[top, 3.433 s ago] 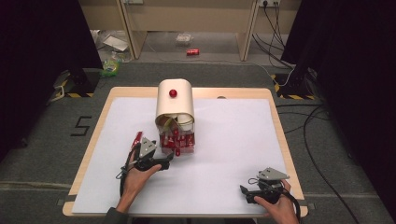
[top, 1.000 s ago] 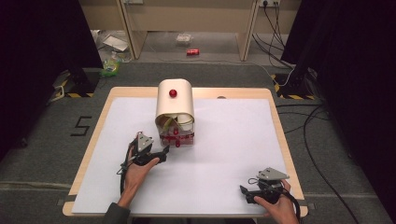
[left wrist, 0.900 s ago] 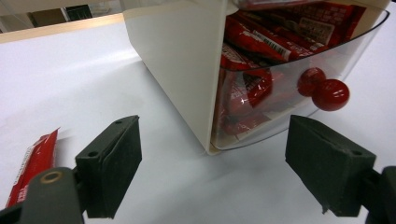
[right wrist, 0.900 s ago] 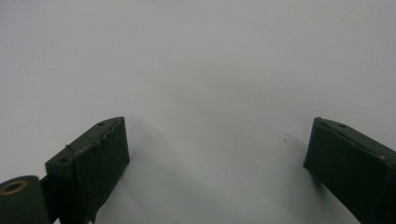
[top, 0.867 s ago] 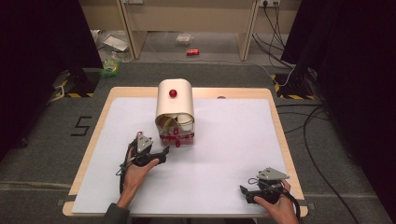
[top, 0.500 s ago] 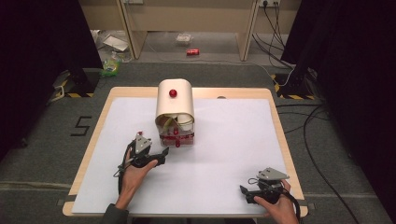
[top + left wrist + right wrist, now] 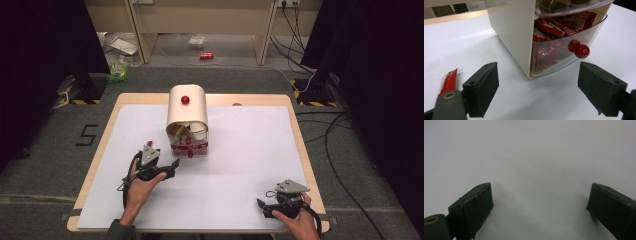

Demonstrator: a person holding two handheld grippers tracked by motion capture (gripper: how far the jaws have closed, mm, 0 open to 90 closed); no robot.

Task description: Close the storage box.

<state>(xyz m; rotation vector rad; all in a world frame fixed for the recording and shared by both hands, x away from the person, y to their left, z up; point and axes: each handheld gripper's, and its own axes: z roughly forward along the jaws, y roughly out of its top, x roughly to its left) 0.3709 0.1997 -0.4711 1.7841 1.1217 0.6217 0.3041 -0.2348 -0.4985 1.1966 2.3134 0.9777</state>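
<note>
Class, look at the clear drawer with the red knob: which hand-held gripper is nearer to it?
Left. The left hand-held gripper sits just in front of the drawer, jaws open toward its red knob. The right hand-held gripper rests far off near the table's front right corner.

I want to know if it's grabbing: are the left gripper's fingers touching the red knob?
Apart. In the left gripper view, the fingers stand wide, and the red knob sits beyond them.

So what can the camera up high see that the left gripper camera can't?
High view alone: the person's two hands, the right tool open low on the white table, and the cream rounded cabinet's top red knob. Left gripper view alone: a red wrapped candy bar lying beside its jaw. Both: the clear plastic drawer of red candy with its red ball handle.
</note>
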